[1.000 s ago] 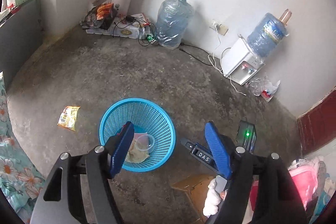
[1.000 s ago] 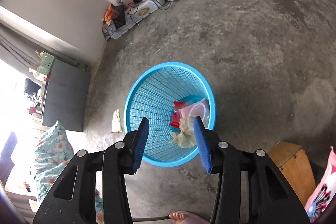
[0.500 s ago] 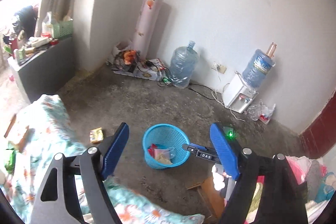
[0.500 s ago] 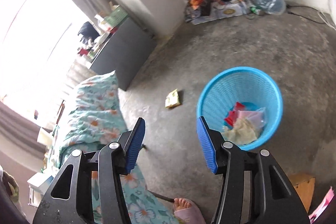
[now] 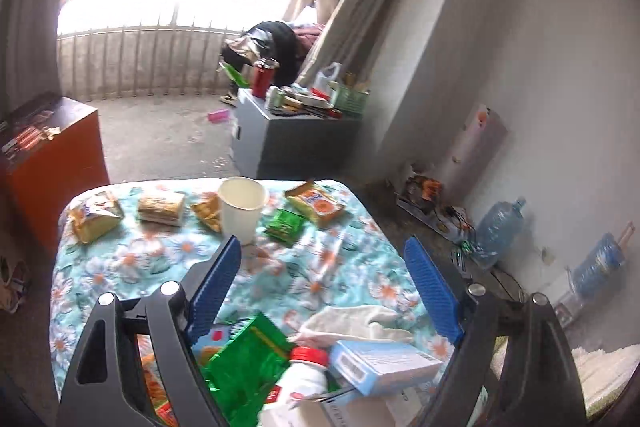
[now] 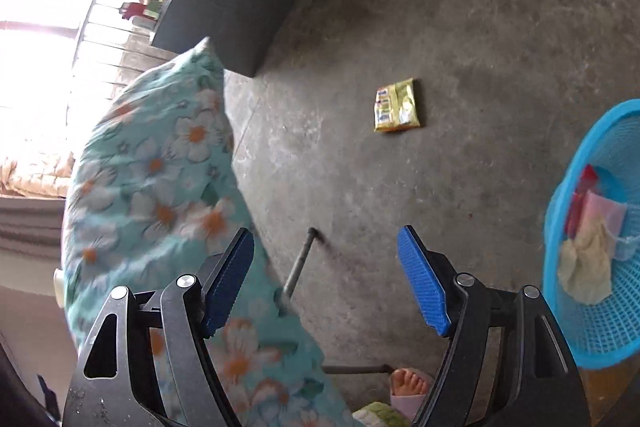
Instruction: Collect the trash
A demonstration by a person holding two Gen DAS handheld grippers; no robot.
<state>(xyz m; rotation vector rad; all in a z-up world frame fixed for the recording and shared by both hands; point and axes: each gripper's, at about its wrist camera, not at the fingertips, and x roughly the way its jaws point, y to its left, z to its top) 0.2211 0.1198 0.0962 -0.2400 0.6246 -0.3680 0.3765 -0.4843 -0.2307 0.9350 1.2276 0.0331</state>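
My left gripper (image 5: 324, 279) hangs over a table under a floral cloth (image 5: 320, 263), its jaws opening with nothing between them. On the cloth lie a white paper cup (image 5: 241, 207), a green wrapper (image 5: 285, 225), several yellow snack packs (image 5: 316, 203), a green bag (image 5: 248, 359), a white bottle with a red cap (image 5: 302, 375) and a blue box (image 5: 380, 363). My right gripper (image 6: 326, 281) is over the concrete floor, its jaws opening and empty. A yellow packet (image 6: 396, 105) lies on the floor. The blue basket (image 6: 592, 327), with trash inside, stands at the right edge.
A grey cabinet (image 5: 296, 143) loaded with clutter stands beyond the table, and an orange-red cabinet (image 5: 52, 167) is at the left. Water jugs (image 5: 496, 231) and cables line the wall on the right. A person's bare foot (image 6: 408, 385) and table legs (image 6: 298, 267) are near the right gripper.
Both grippers swung away from the blue basket and opened wider. The left view now faces the floral table and its litter; the right view has the basket at its right edge.
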